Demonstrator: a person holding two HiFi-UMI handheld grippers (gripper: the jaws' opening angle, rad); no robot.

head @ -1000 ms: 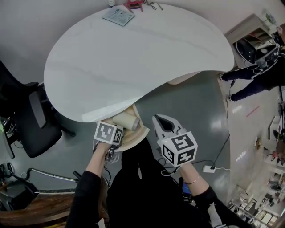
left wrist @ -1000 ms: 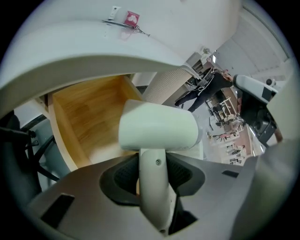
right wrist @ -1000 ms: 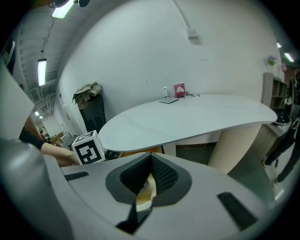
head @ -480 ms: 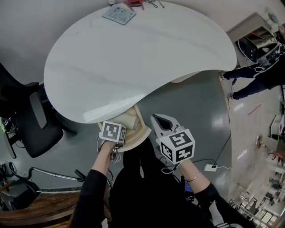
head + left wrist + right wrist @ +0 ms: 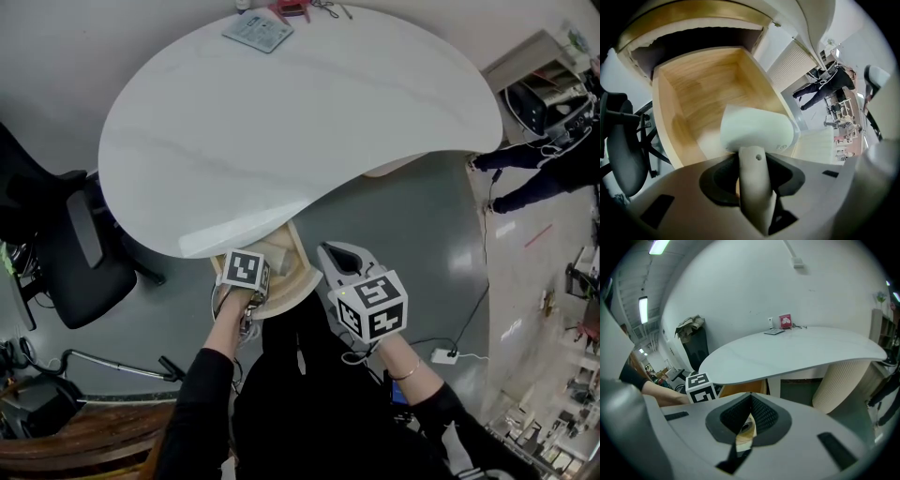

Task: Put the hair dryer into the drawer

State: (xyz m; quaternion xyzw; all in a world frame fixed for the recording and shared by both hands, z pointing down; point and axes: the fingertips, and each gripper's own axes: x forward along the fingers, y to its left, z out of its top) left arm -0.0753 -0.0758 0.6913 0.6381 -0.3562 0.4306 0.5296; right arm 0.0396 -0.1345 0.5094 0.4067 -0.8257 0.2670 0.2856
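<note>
A cream hair dryer (image 5: 757, 129) hangs head-first inside the open wooden drawer (image 5: 693, 89), just above its floor. My left gripper (image 5: 757, 161) is shut on the dryer's handle and points steeply down. In the head view the left gripper (image 5: 248, 272) sits over the drawer (image 5: 302, 274) under the table's near edge, and only a bit of the hair dryer (image 5: 277, 253) shows beside its marker cube. My right gripper (image 5: 330, 251) hovers just right of the drawer. In its own view the right gripper (image 5: 751, 401) is shut with nothing in it.
The white rounded tabletop (image 5: 300, 122) overhangs the drawer. A black office chair (image 5: 75, 253) stands to the left. A ribbed pedestal (image 5: 843, 376) holds the table at right. A card (image 5: 258, 30) and small items lie on the far edge. A person (image 5: 544, 159) is at far right.
My left gripper has sunk with the hair dryer deeper into the drawer and shifted slightly right, so less of the dryer shows from above. The right gripper has stayed put.
</note>
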